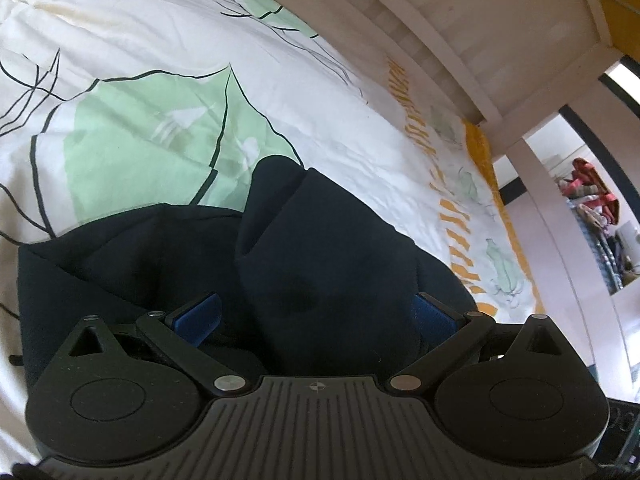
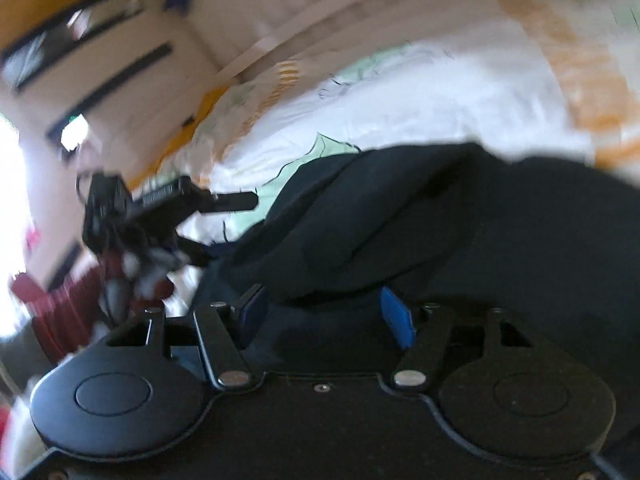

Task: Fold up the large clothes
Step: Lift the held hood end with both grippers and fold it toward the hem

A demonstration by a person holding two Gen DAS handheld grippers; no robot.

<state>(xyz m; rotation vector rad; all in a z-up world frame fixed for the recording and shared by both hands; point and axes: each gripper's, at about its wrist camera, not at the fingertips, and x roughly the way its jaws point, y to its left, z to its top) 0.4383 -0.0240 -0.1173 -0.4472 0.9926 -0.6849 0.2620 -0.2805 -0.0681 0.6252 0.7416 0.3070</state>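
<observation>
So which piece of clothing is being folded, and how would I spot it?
Look at the bed sheet, white with pale green leaf shapes outlined in black. On it lies the dark navy garment, rumpled. It is the only dark, plain thing on that light printed cloth.

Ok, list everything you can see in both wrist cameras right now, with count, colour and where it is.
dark garment: one, navy-black, bunched on the bed, running between both grippers' fingers
bedsheet: one, white with green leaf shapes and orange lettering, under the garment
bed frame: one, white wood, along the bed's far edge
left gripper: one, black with blue pads, fingers apart around a fold of the garment
right gripper: one, black with blue pads, fingers apart, garment between them; view blurred
</observation>
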